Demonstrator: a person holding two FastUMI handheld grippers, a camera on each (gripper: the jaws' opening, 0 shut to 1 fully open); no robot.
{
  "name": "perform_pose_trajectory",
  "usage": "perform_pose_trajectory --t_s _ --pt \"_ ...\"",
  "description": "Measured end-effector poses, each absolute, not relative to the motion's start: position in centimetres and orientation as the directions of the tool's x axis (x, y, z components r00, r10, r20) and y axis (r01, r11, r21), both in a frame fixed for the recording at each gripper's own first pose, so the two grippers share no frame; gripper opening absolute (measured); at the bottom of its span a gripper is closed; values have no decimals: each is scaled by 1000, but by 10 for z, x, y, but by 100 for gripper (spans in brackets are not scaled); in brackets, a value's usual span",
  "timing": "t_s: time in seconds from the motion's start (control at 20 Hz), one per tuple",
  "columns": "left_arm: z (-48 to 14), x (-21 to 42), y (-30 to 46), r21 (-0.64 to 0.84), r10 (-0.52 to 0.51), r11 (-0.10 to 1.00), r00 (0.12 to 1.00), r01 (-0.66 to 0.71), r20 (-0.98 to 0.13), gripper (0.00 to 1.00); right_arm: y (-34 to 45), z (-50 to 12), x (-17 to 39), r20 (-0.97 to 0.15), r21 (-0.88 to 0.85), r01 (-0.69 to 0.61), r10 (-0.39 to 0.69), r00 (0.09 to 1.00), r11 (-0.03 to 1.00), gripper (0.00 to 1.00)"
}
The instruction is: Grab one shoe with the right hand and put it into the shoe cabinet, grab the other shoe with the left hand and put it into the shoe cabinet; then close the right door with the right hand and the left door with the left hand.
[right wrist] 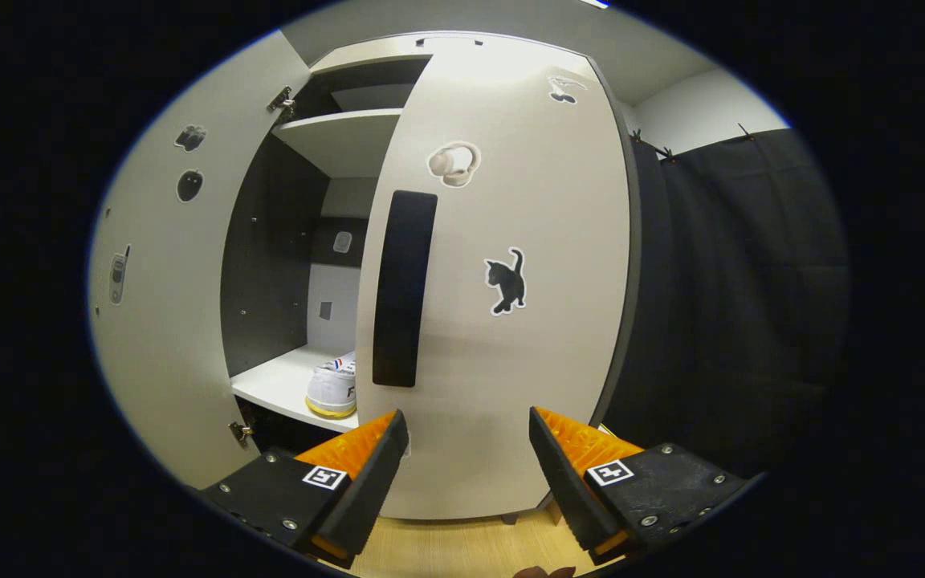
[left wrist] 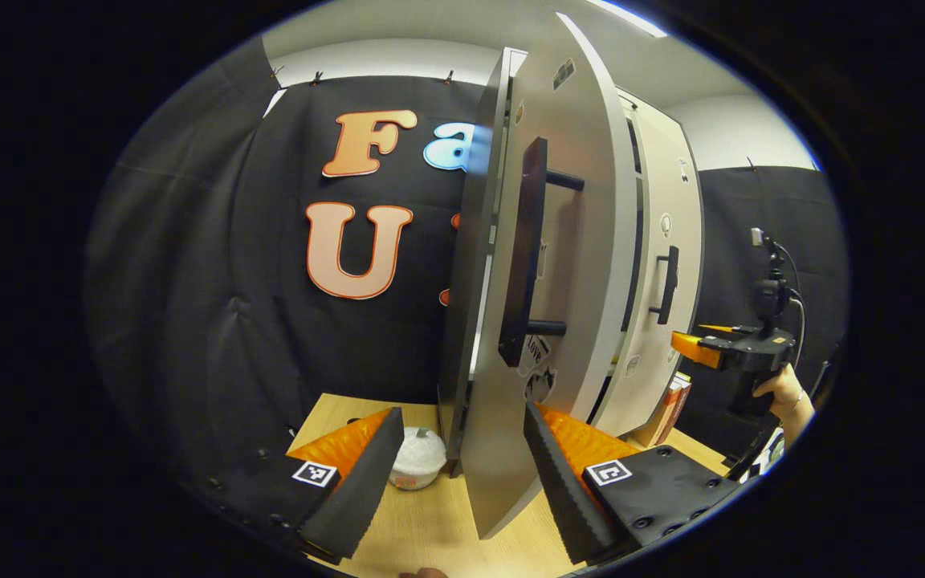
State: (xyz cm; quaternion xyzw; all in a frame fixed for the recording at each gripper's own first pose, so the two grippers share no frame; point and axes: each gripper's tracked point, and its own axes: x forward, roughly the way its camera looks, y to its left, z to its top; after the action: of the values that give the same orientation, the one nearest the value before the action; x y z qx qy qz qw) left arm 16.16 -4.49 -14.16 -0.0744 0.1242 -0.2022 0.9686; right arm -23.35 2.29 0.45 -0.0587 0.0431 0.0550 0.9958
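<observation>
Left gripper view, from left to right: a small white cup sits on the wooden worktop near the foot of the cabinet. The left tool is spread wide, its two fingers either side of the lower edge of the left door, with nothing pinched between them. This door stands partly open, seen nearly edge-on, with a long dark handle on two pegs. Beyond it is the right door, pale, with its own dark handle. Farther right, the right tool is held by a hand – I cannot tell from here how its fingers stand.

Right gripper view, from left to right: the left door swings outward, showing stickers on its inner face. Through the gap the shoe cabinet shows dark side walls and pale shelves. A white shoe with a yellowish sole rests on the lower shelf, partly hidden by the right door. That door is nearly shut and carries a tall dark handle, a headphones sticker and a black cat sticker. The right tool is spread open just before the door's lower part – gripping nothing.
</observation>
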Motion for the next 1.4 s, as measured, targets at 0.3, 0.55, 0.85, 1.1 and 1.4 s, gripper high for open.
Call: perform_pose_trajectory --t_s 0.3,0.55,0.85,1.1,1.4 --pt "-141 159 -54 -194 -419 904 882 382 -216 95 -4 39 -295 -52 -135 -118 112 992 984 93" --pt "-140 156 -86 -199 -470 879 857 433 -211 98 -28 63 -322 -10 -132 -94 94 996 987 93" --pt "-137 161 -134 -145 -503 864 842 483 -193 98 -68 63 -338 -1 -150 -47 48 999 988 93" --pt "-140 167 -167 -189 -545 837 814 514 -198 96 -96 69 -344 6 -144 -16 18 1000 990 93" --pt "-143 188 -215 -196 -544 837 817 511 -192 97 -120 82 -354 22 -128 10 -8 1000 992 93"
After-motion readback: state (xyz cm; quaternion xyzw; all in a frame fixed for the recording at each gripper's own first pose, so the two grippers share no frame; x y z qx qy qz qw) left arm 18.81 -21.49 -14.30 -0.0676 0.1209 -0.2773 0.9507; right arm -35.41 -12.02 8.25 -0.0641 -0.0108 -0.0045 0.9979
